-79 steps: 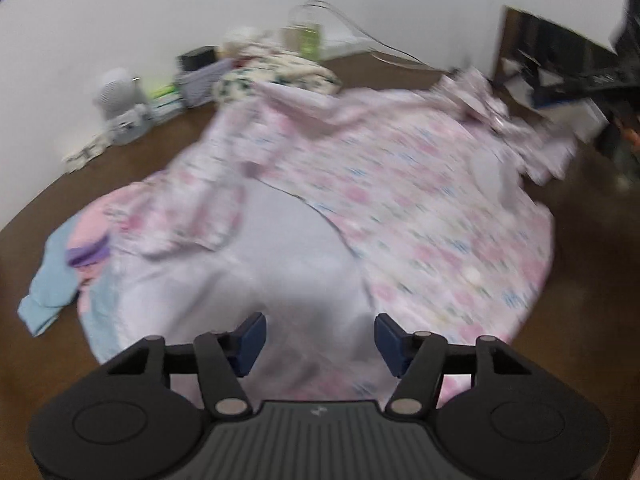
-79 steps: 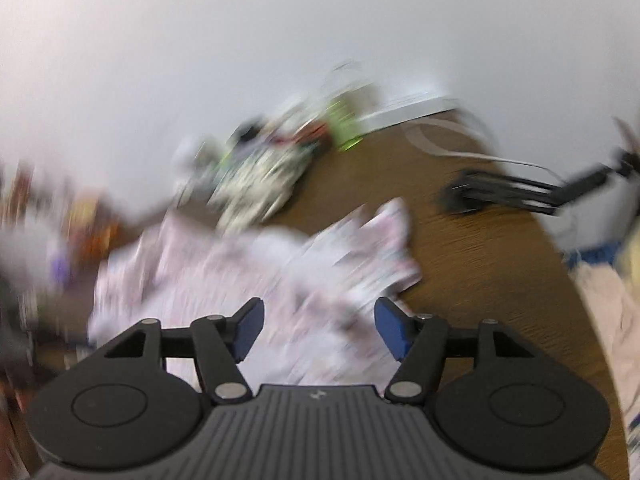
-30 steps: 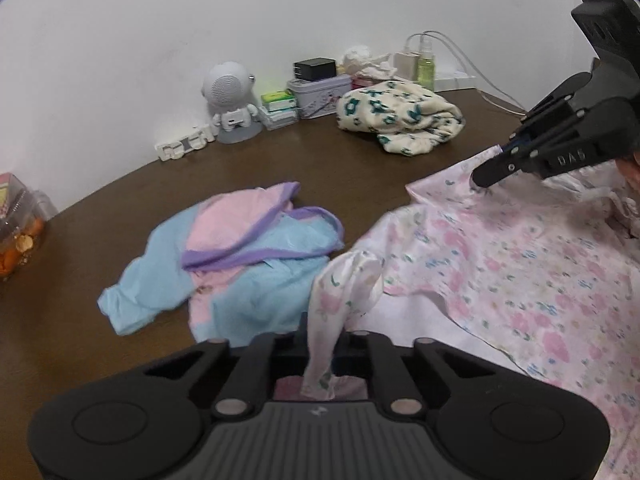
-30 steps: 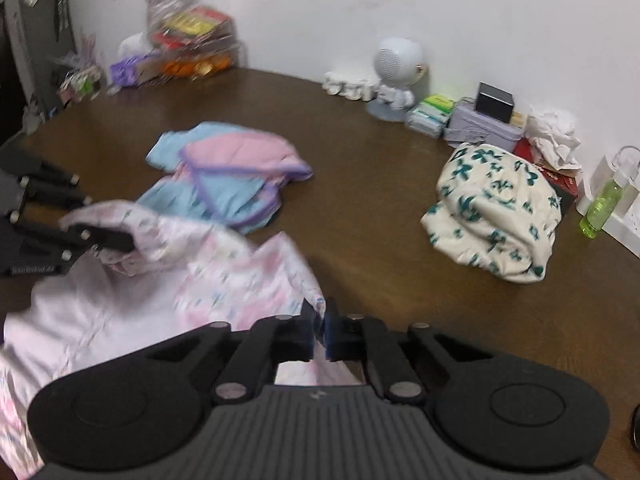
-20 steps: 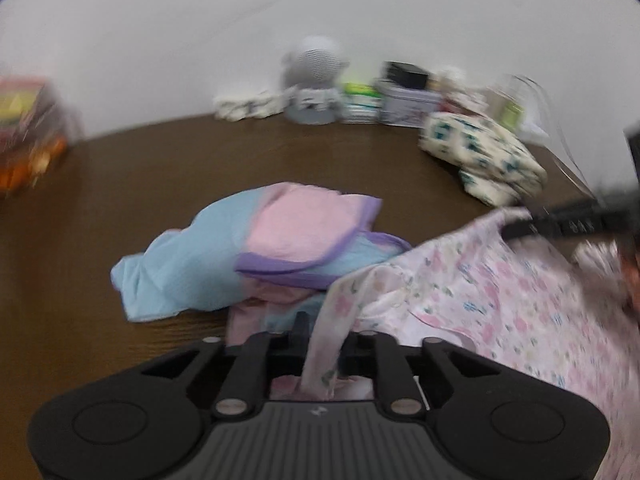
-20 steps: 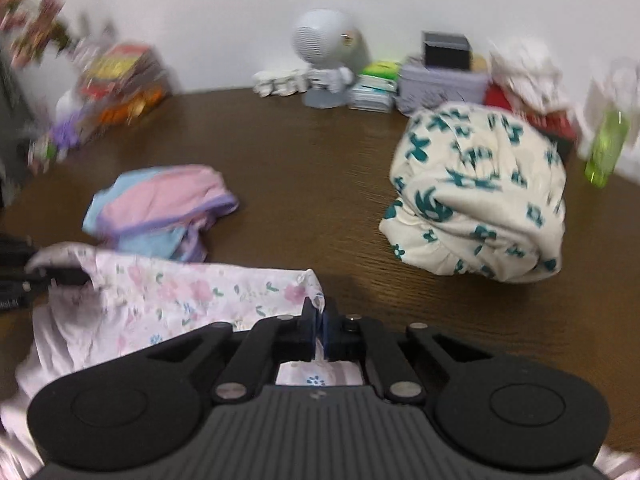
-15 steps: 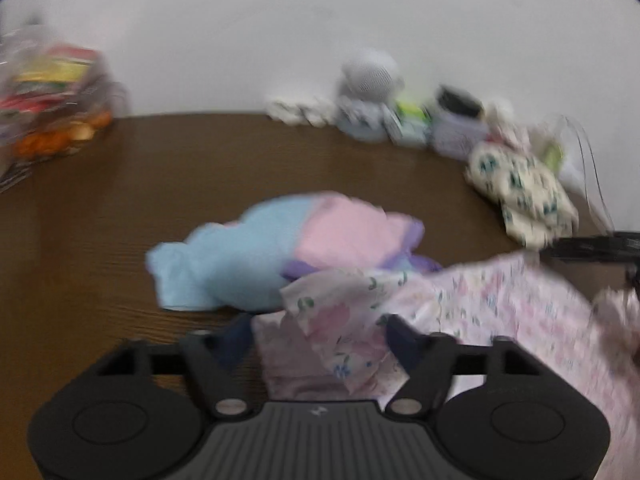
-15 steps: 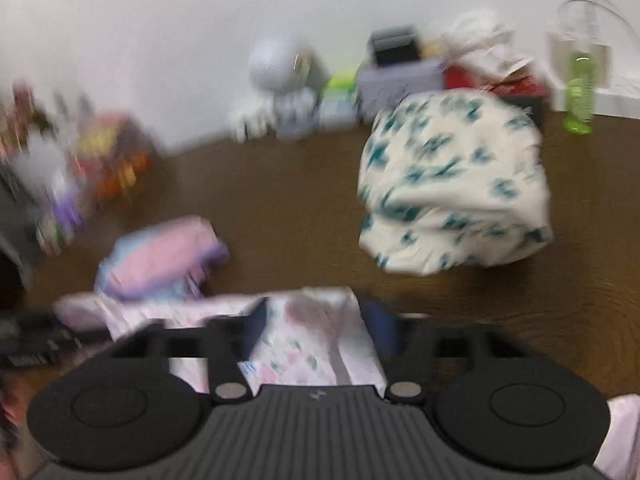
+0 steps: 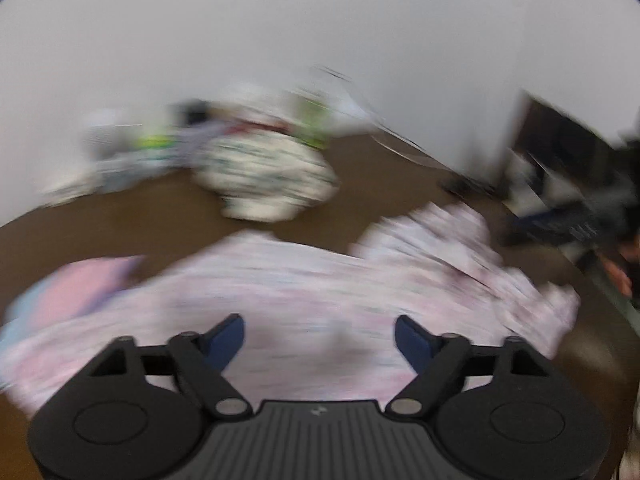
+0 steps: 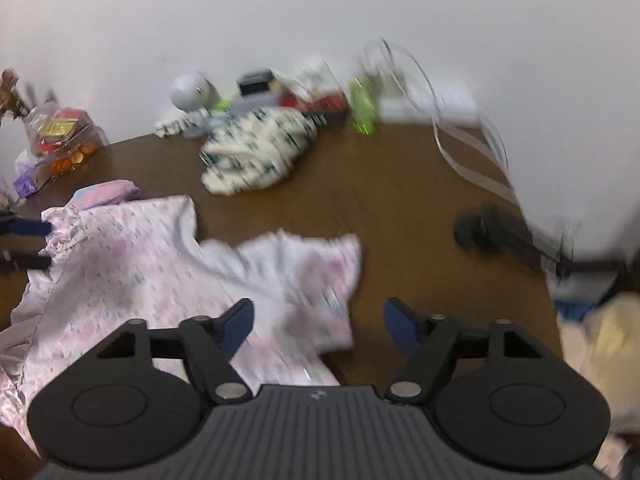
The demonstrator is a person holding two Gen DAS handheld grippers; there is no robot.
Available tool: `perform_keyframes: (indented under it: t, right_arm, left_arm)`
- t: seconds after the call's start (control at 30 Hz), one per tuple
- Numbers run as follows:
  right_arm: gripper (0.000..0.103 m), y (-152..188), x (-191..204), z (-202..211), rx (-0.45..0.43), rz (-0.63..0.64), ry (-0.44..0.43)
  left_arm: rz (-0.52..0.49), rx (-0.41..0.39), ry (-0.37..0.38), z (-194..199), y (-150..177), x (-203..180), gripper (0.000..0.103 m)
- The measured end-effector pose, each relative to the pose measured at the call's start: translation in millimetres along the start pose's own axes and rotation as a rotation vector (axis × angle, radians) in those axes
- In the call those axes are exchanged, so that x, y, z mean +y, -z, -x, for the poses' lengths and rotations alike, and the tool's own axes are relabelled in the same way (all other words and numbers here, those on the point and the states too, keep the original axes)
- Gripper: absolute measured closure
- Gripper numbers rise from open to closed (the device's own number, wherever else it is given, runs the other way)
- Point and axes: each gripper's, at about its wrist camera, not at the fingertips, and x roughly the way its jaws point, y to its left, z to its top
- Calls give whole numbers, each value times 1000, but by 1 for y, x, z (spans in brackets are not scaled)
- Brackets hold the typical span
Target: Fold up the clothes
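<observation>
Left wrist view: the left gripper (image 9: 319, 334) hangs over the pink floral garment (image 9: 304, 292), its jaws wide apart but closing, nothing pinched between the pads. The garment lies spread on the brown table (image 9: 168, 208), its long axis running across the picture from left to right, with a crumpled part at the right end. Everything is smeared by motion, so the print and edges are hard to make out. A pink and blue cloth (image 9: 72, 296) sits at the left, partly under the garment. A cream cloth with dark green flowers (image 9: 264, 180) lies farther back.

Right wrist view: the right gripper (image 10: 319, 320) has its jaws released and opening, empty, above the garment's near right corner (image 10: 296, 280). The garment (image 10: 132, 264) stretches away to the left, where the other gripper's dark fingers (image 10: 24, 228) stand at its ruffled edge. A green bottle (image 10: 363, 108) and a white round gadget (image 10: 190, 90) stand by the wall. No writing is readable anywhere.
</observation>
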Motion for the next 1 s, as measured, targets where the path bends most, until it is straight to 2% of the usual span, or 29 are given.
perform_keyframes:
  t: [0.07,0.2,0.27,0.3,0.37,0.47,0.57,0.6,0.63,0.7,0.8,0.87,0.9,0.93,0.97,1.0]
  right_arm:
    - [36,5,-7,-11,8,-11,-42]
    - [37,10,-4,-31,43,27,-91]
    - [67,7,-3,-43,68,19,-126]
    - [89,3,-3,-48,74,-2,-150]
    - [94,-6,-8,-48,41,-26,-149]
    - [94,-27,-21,-46,-35,-90,-97]
    - [89,-38,-32,-55,-20,-148,-41]
    - [78,-41,-34,-58,-6,-158,-35]
    - [59,-43,-36,-55,-25,-173,-31]
    - [44,-49,-43,-47,-81,-207,-23]
    - [44,-59,-49,-46,-108,-237,-23]
    - [45,-64,-47,-58,-58,-211,-13]
    - [54,-65,-44,-66,-25,-196,-12]
    - [82,-66,-41,-74,8,-181,-12]
    - [98,-67,-38,-82,41,-166,-11]
    - [101,-69,-39,-87,47,-165,-2]
  left_arm:
    - [-55,42,33,-27,3,-28,46]
    - [-137,41,7,-59,15,-53,52]
    - [-151,47,-1,-66,19,-56,59]
    - [-152,47,1,-66,21,-56,61]
    - [-155,47,5,-66,25,-57,63]
    - [-139,41,8,-64,29,-55,63]
    - [-124,37,10,-61,33,-54,62]
    - [-123,38,10,-60,33,-53,62]
    - [-121,40,10,-59,32,-53,62]
    - [-119,39,12,-59,33,-52,61]
    - [-120,36,13,-60,32,-52,58]
    - [-120,29,13,-60,34,-52,58]
    - [-121,26,13,-59,34,-52,58]
    - [-118,22,12,-59,35,-52,58]
    - [-116,19,12,-58,36,-52,58]
    - [-115,16,12,-58,36,-51,58]
